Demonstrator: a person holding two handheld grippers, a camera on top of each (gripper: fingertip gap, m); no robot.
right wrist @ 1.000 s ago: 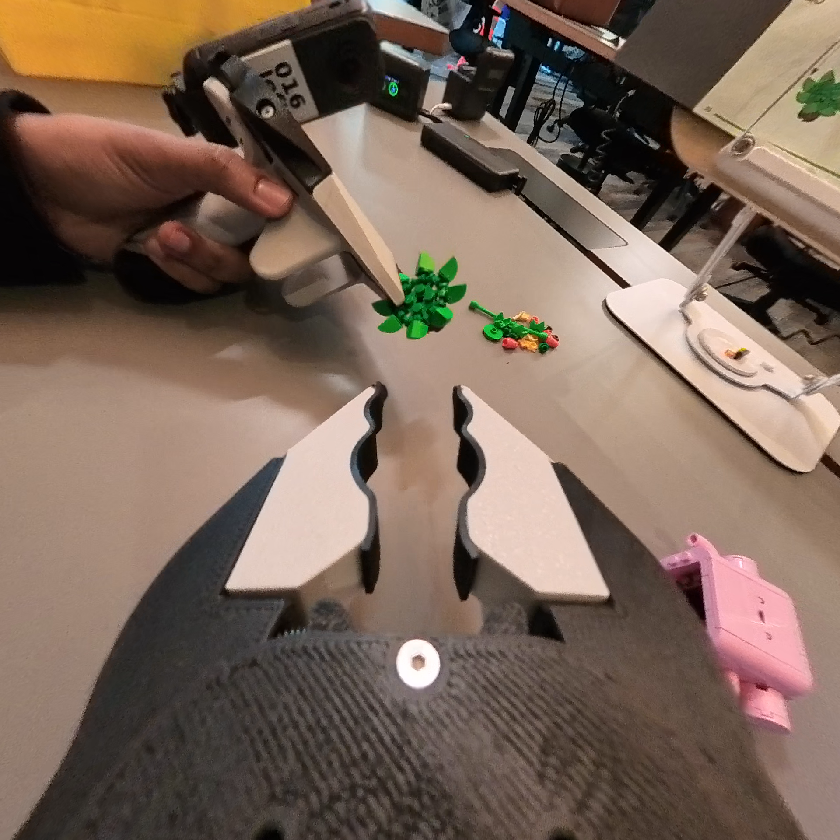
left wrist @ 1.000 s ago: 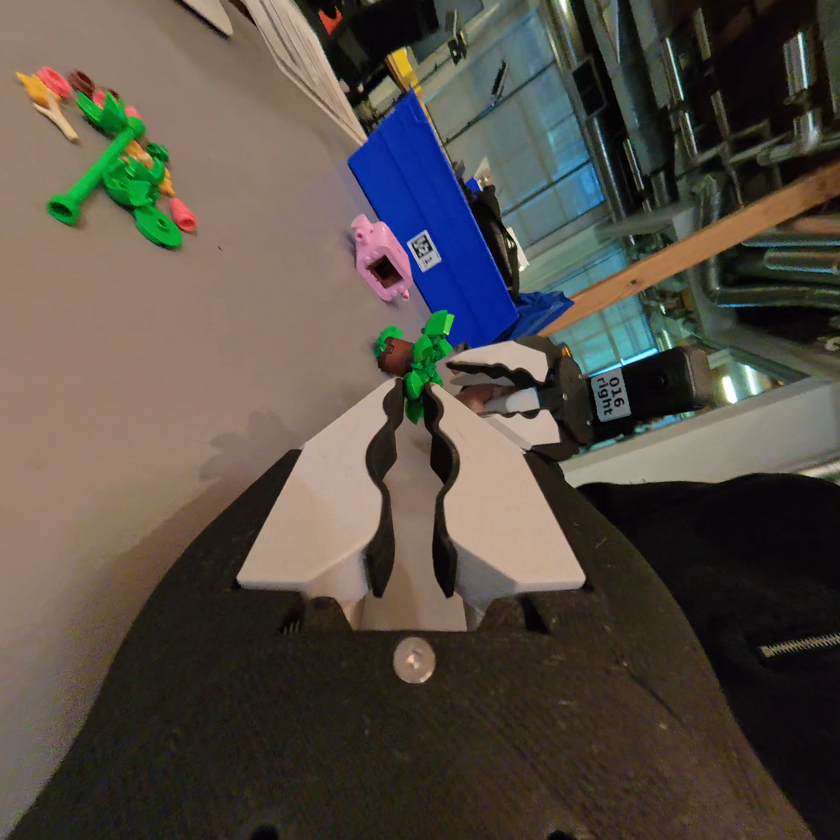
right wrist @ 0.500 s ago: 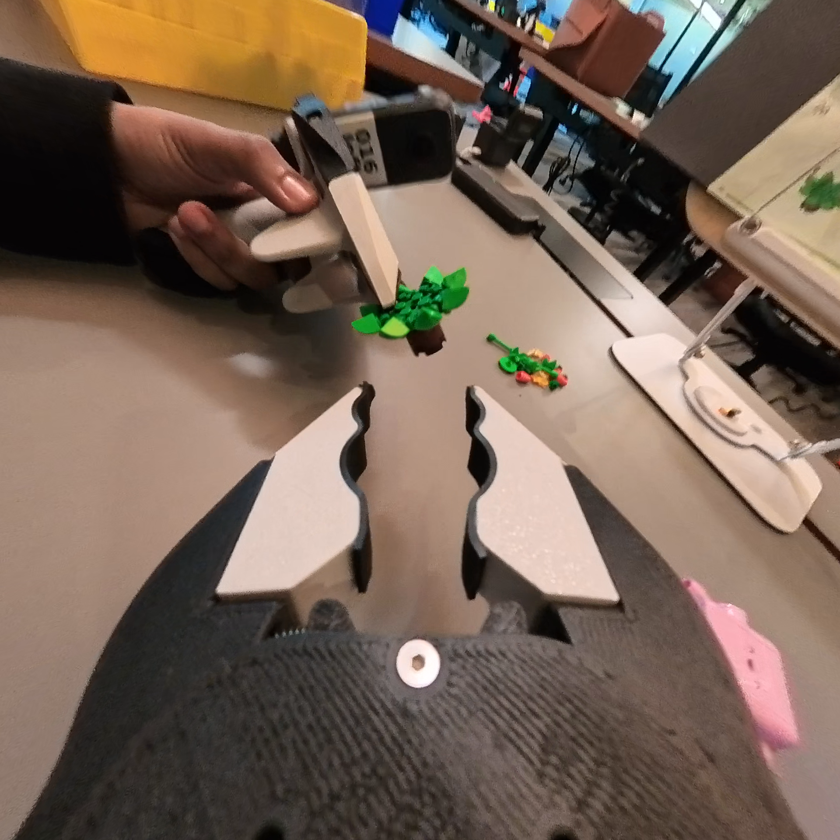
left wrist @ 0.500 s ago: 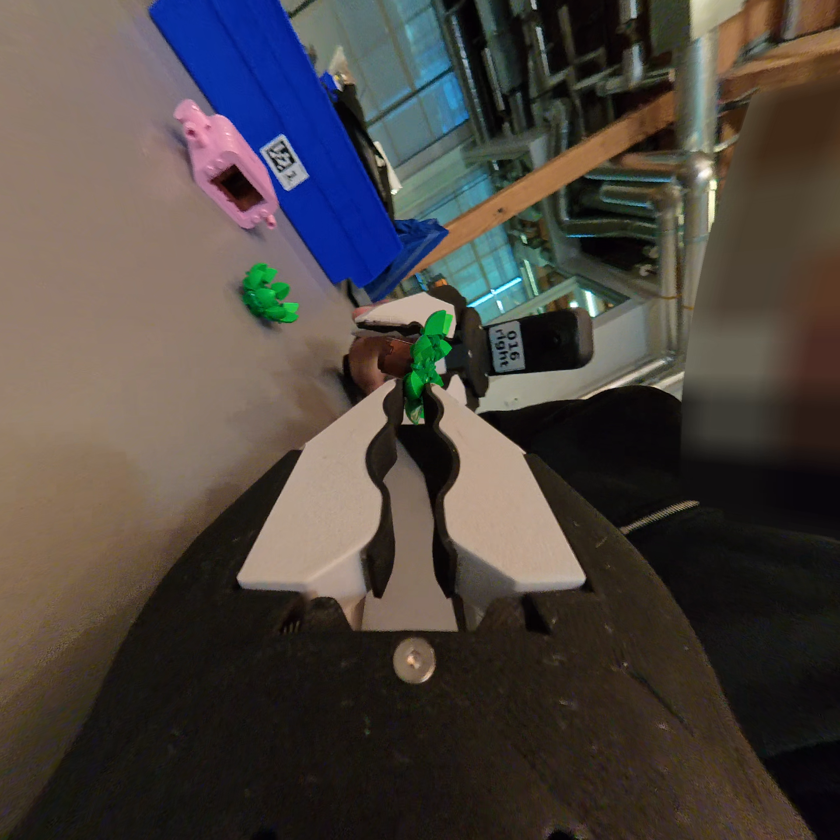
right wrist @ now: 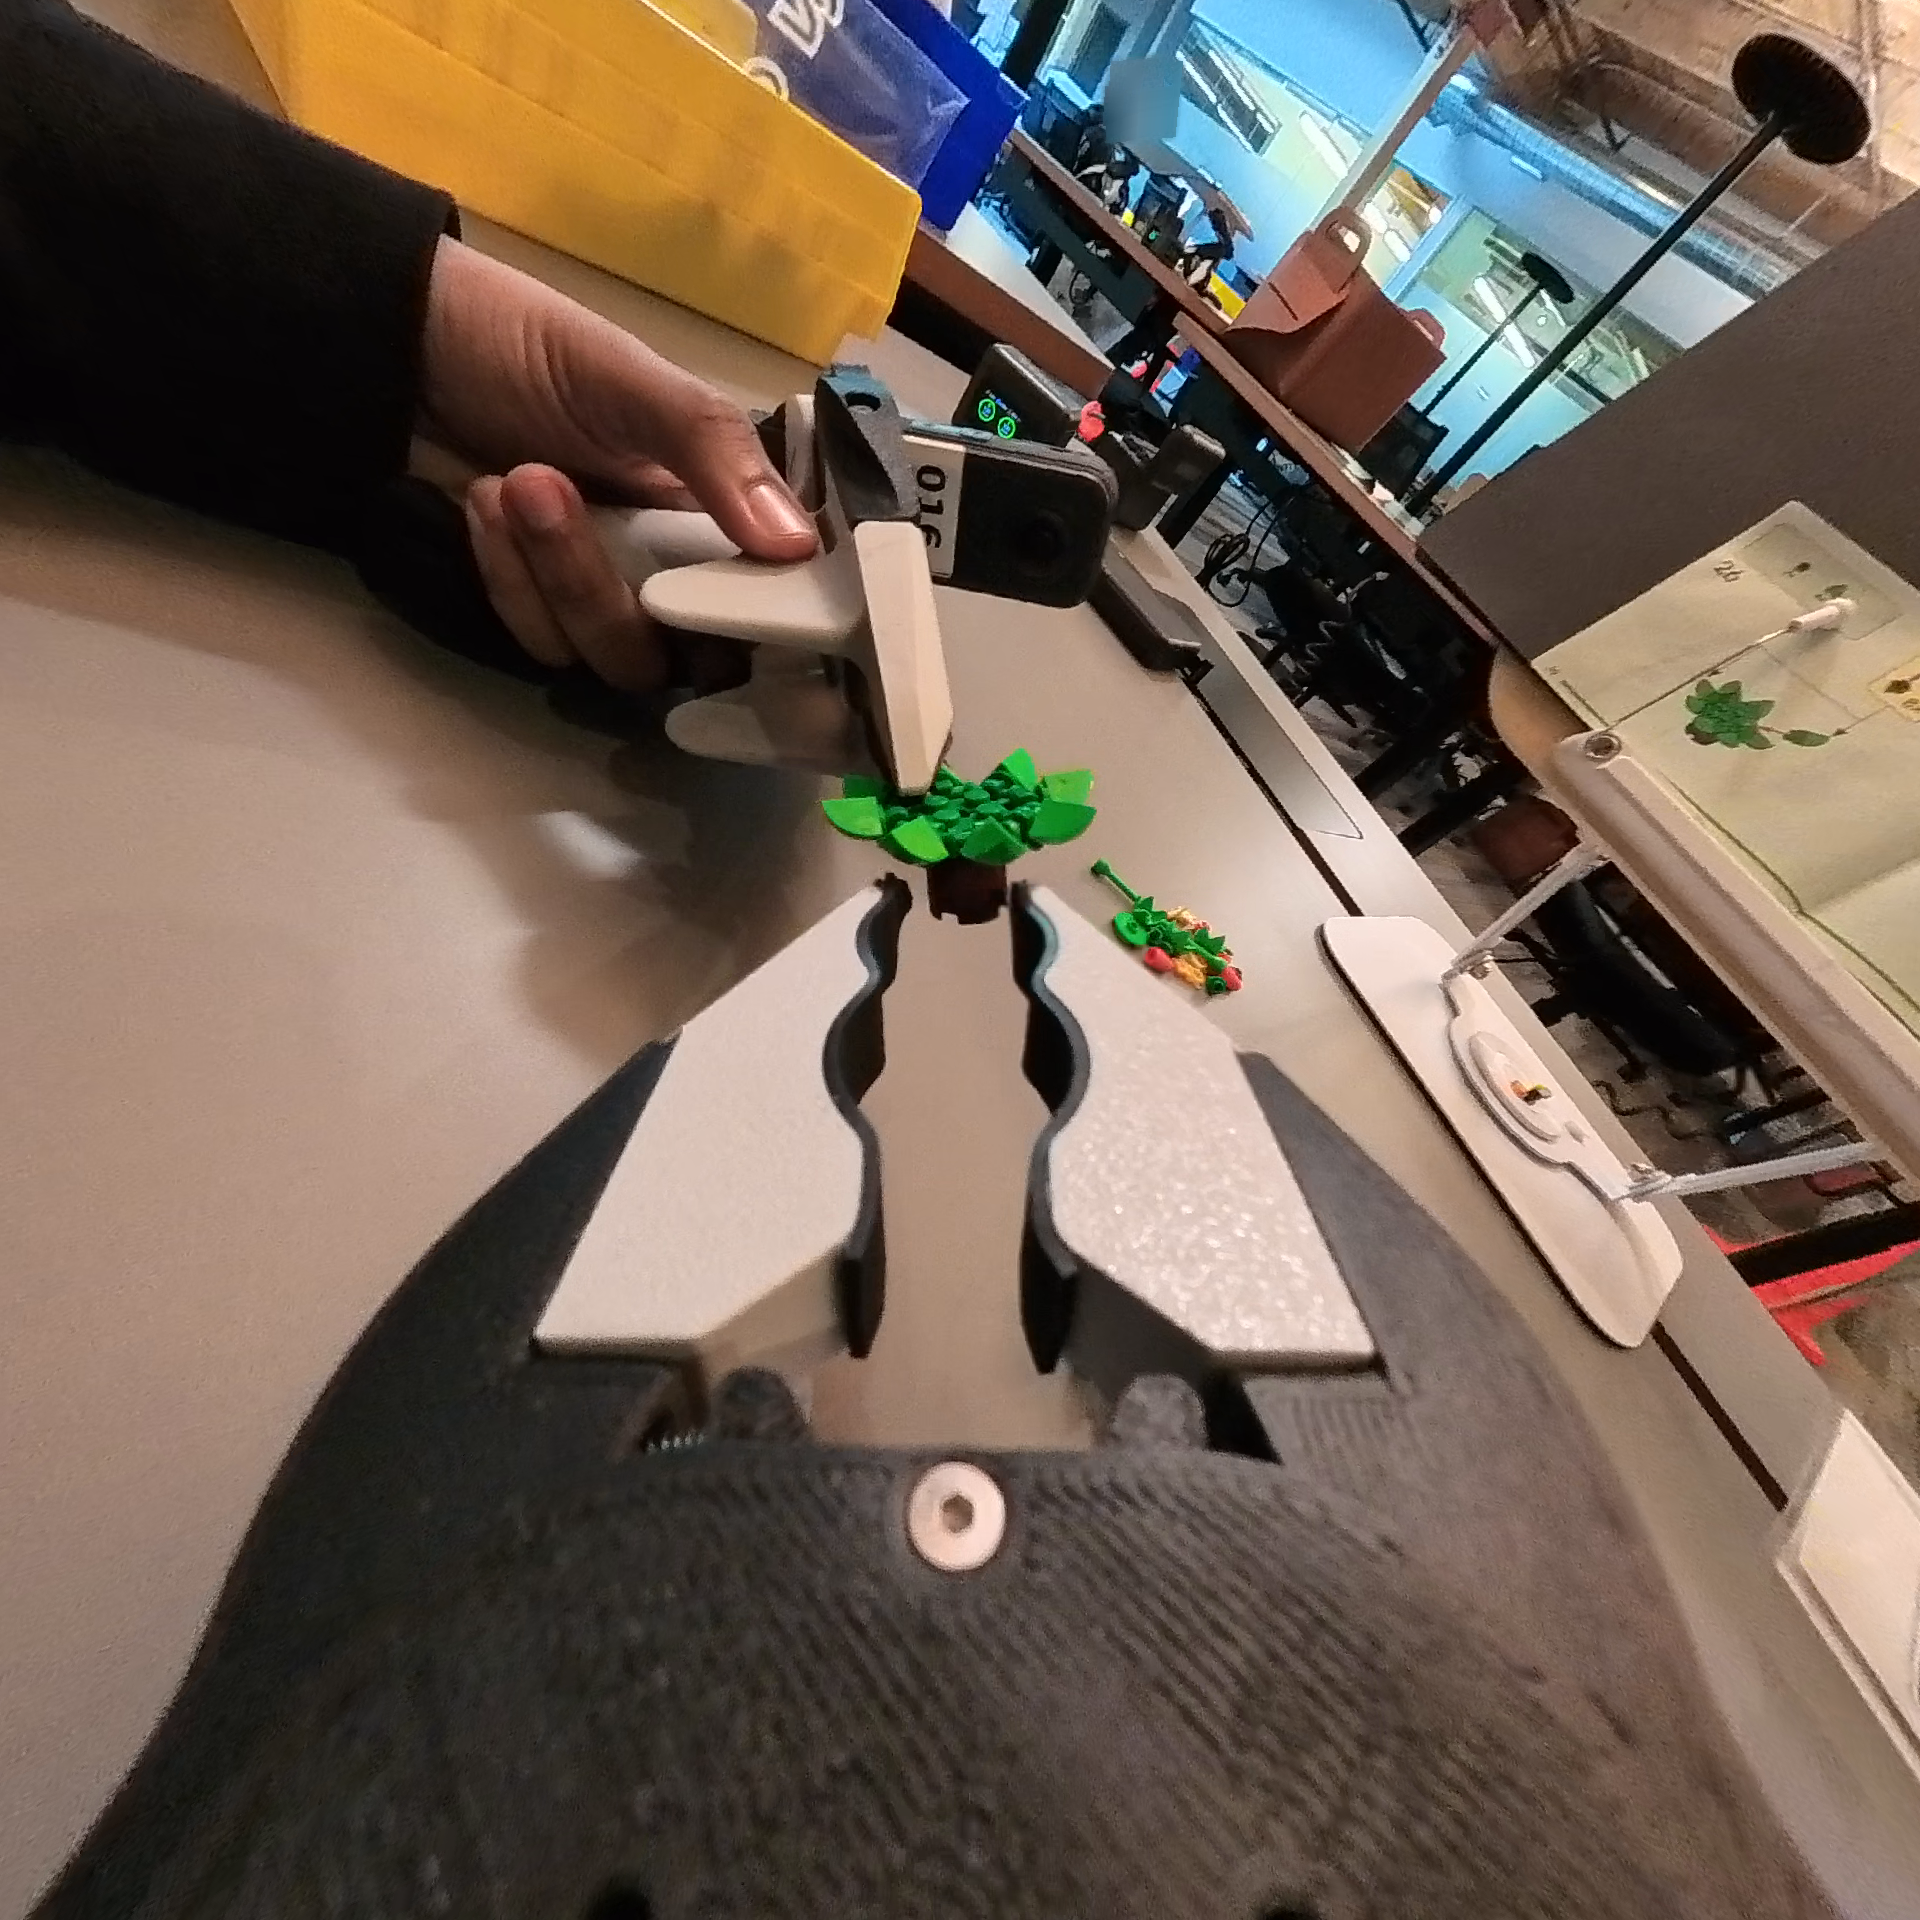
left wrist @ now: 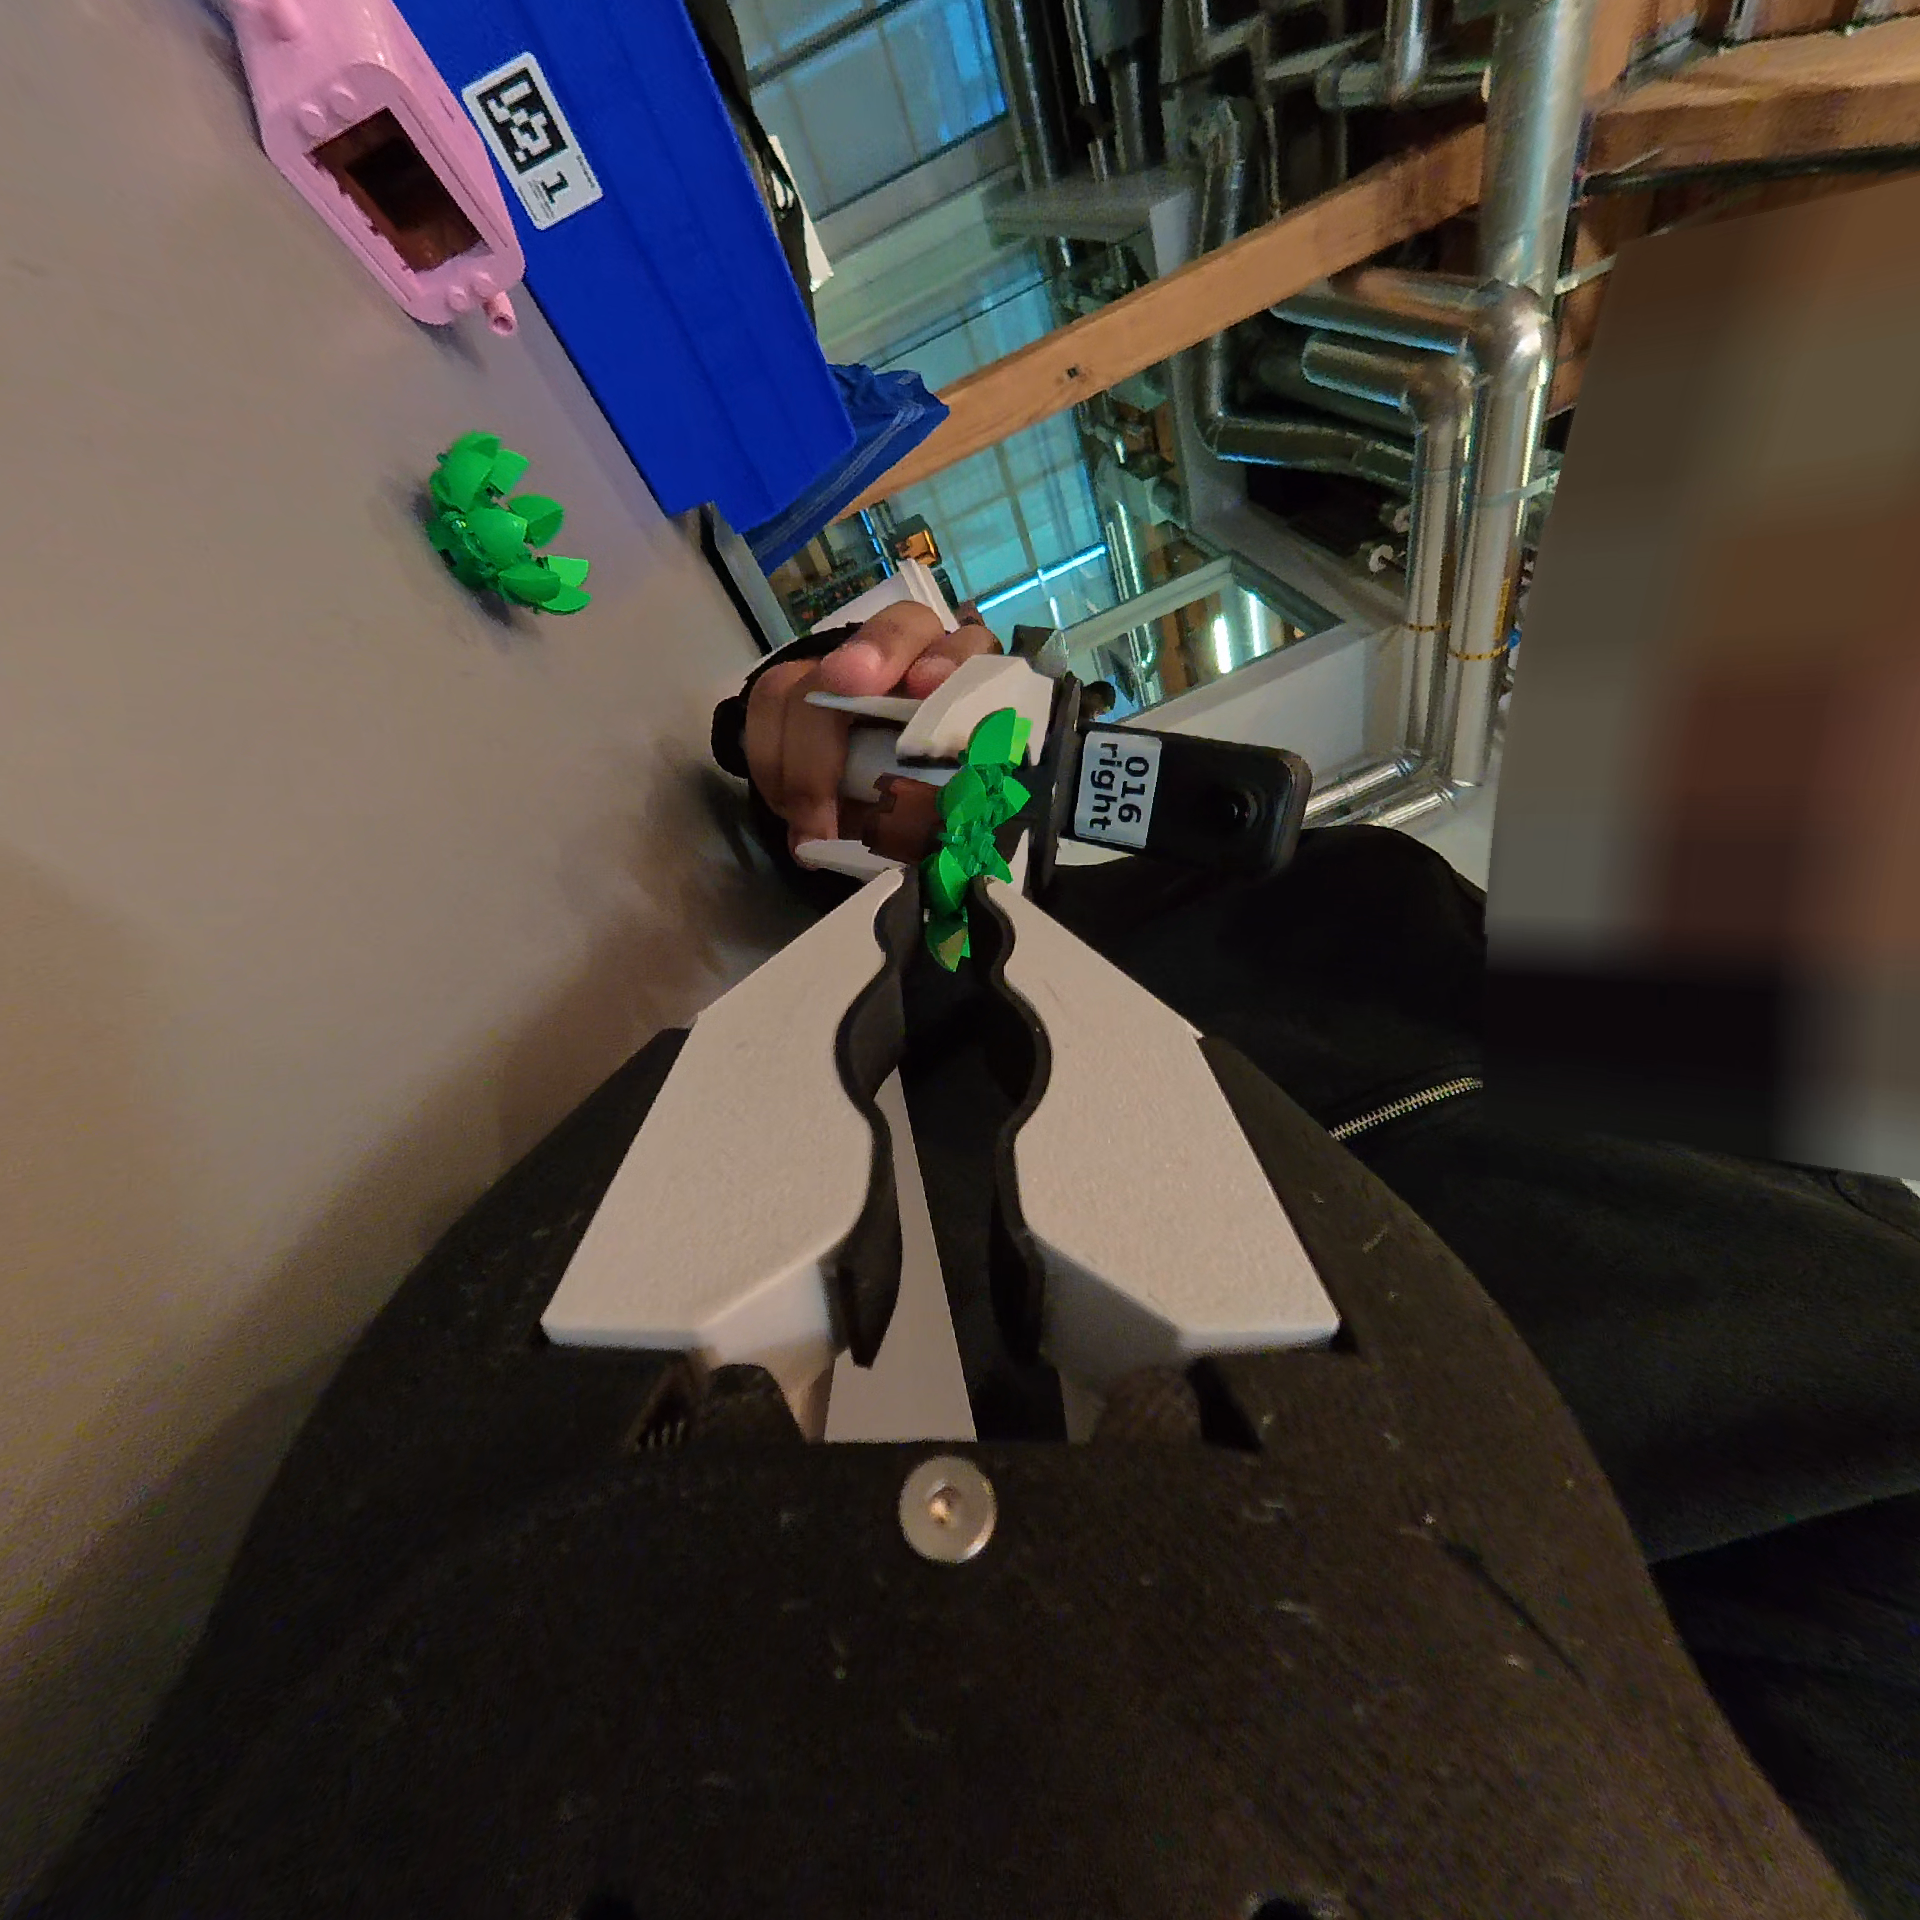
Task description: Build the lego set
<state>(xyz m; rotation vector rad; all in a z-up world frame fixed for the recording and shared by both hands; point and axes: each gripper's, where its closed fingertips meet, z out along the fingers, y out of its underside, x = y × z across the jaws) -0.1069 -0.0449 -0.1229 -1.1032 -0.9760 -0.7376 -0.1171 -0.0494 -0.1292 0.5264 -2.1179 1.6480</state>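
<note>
Dim indoor light, bright windows behind, soft shadows, wide-angle bending and blur toward edges.

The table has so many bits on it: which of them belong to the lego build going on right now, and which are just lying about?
In use:
- left gripper, shut on the green leaf cluster with a brown stub
- right gripper, open around that stub

Lying about:
- second green leaf cluster
- pink lego piece
- small pile of loose pieces
- instruction booklet
- yellow bin
- blue bin

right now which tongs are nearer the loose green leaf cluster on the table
Left. The left tongs, shut on the brown-stemmed leaf piece, sit nearer the loose cluster; the open right tongs lie beyond them.
</note>
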